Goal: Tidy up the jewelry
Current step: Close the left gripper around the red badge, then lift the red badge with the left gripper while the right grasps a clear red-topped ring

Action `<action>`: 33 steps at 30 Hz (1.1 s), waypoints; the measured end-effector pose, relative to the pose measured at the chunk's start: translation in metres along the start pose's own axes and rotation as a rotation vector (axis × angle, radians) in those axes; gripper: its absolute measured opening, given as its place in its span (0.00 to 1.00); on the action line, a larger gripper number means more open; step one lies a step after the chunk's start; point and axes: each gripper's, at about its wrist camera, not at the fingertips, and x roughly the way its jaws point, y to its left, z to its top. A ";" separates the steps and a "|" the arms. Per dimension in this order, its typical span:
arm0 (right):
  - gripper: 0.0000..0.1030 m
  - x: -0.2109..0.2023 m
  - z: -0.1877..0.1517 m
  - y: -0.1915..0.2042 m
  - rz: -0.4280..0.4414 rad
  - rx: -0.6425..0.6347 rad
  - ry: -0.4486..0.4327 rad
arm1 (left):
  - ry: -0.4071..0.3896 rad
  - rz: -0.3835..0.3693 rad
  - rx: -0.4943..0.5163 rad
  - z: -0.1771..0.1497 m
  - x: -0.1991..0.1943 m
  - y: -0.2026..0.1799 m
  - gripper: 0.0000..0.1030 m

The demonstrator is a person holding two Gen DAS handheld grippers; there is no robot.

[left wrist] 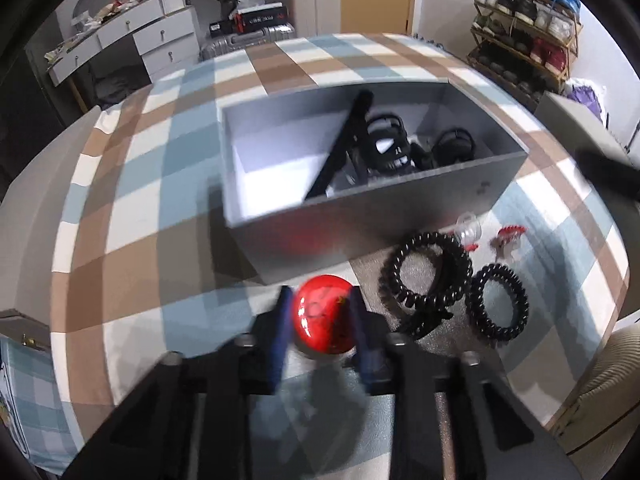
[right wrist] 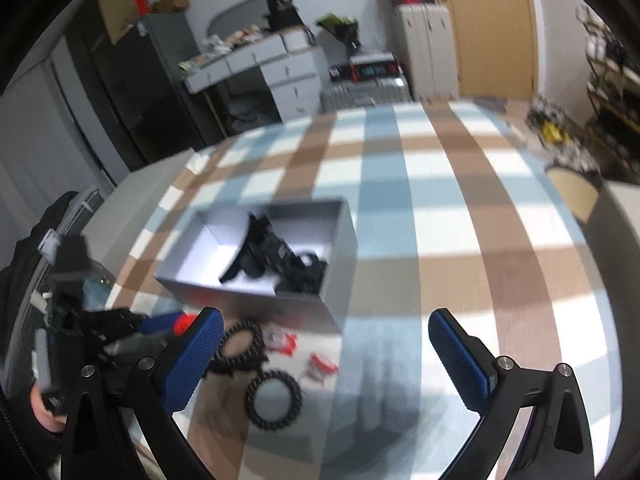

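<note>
black linkage arms, silver screws, blue textured fingers (right wrist: 192,360).

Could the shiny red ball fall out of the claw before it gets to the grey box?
It might. The left gripper pinches the glossy red round ball only at its sides, so the smooth surface could slip. The open grey cardboard box has a tall near wall that the ball could bump. If dropped, it may land on the black spiral hair ties lying close beside it on the checked cloth.

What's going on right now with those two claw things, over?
Left gripper shut on red ball. Right gripper open, empty. Grey box ahead, nothing blocking.
</note>
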 end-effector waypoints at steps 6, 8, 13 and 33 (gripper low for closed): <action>0.94 0.020 -0.012 -0.009 -0.003 0.040 0.124 | 0.027 -0.051 -0.038 -0.001 0.000 0.007 0.11; 0.88 0.026 -0.016 -0.006 0.000 0.026 0.152 | 0.028 -0.057 -0.037 0.000 -0.001 0.007 0.10; 0.67 0.041 -0.026 0.004 -0.015 -0.012 0.214 | 0.032 -0.086 -0.065 0.001 -0.001 0.012 0.07; 0.18 0.047 -0.028 0.006 -0.047 -0.028 0.234 | 0.083 -0.115 -0.080 0.002 0.010 0.005 0.54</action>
